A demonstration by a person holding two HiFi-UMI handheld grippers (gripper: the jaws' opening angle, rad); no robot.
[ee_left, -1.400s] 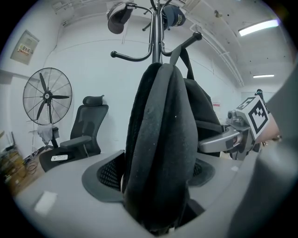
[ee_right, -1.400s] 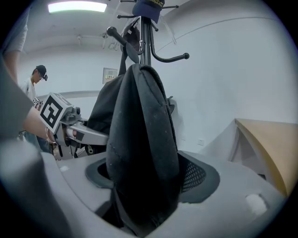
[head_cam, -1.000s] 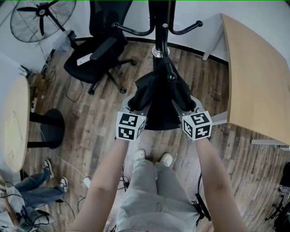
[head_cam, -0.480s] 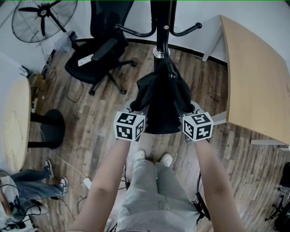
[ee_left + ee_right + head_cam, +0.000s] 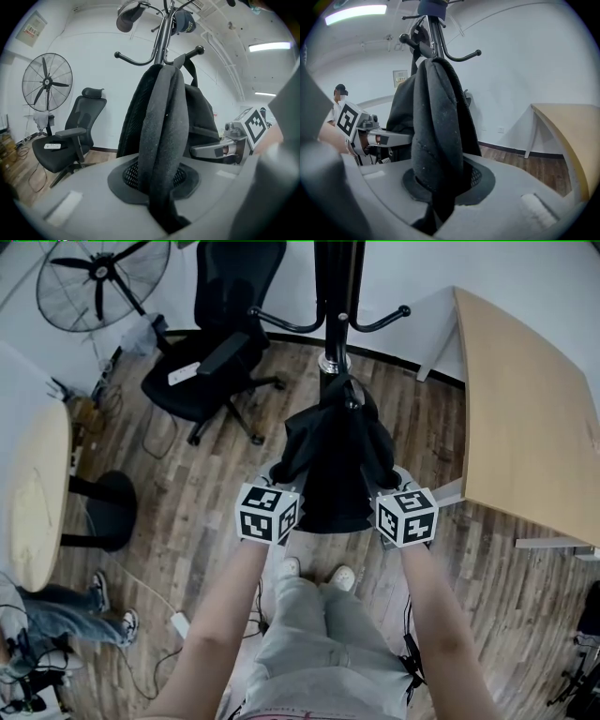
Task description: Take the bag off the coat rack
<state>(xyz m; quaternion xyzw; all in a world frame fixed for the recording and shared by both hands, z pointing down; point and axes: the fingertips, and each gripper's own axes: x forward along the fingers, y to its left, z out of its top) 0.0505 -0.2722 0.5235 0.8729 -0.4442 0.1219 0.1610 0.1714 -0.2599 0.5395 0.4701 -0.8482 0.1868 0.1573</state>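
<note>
Left hand-held gripper [image 5: 160, 187], right hand-held gripper [image 5: 440, 183] just clamped vertically-hanging bag [image 5: 334, 457].

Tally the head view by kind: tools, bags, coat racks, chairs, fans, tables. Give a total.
Tools: 2, left tool and right tool
Backpack: 1
Coat rack: 1
Office chair: 1
Pedestal fan: 1
Tables: 2, round table and wooden table
Total: 8
</note>
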